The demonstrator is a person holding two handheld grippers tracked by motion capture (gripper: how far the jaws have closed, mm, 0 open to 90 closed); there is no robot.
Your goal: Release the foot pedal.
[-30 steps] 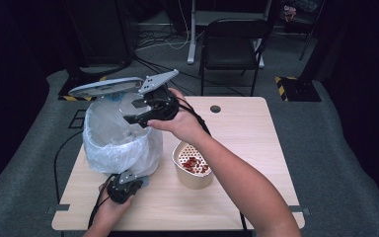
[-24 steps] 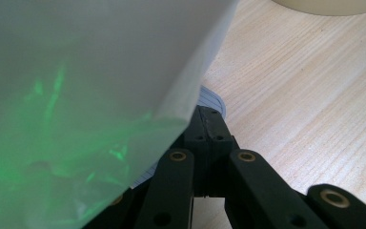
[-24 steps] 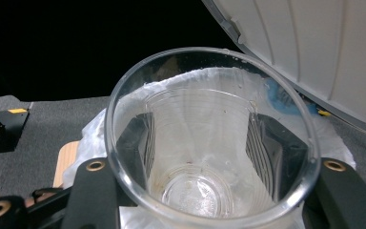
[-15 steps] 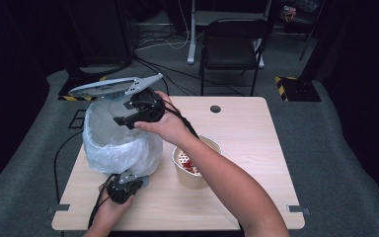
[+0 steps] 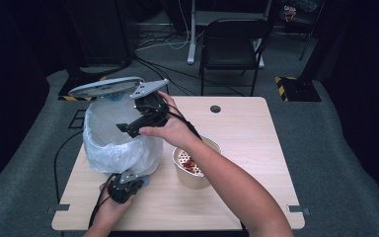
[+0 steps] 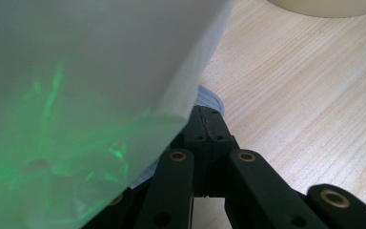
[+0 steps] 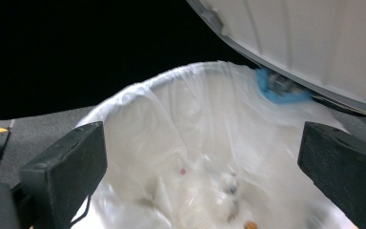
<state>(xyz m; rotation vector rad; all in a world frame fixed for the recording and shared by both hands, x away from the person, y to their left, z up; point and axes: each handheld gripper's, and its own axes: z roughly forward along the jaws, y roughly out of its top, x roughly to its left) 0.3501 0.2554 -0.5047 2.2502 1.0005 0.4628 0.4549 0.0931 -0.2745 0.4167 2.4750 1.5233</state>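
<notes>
The bin bag (image 5: 121, 143) hides most of what it lines; the lid (image 5: 106, 88) stands raised at its twelve o'clock. In the right gripper view the scraps at the bag's bottom (image 7: 228, 191) blur past naming. The right gripper (image 5: 128, 129) hovers over the mouth, its jaws just sprung wide, nothing between them. The left gripper (image 5: 123, 186), at the bag's six o'clock, is closed tight at the foot of the bag. The paper bowl (image 5: 197, 165), at the bag's four o'clock, holds red bits, half hidden by the forearm
</notes>
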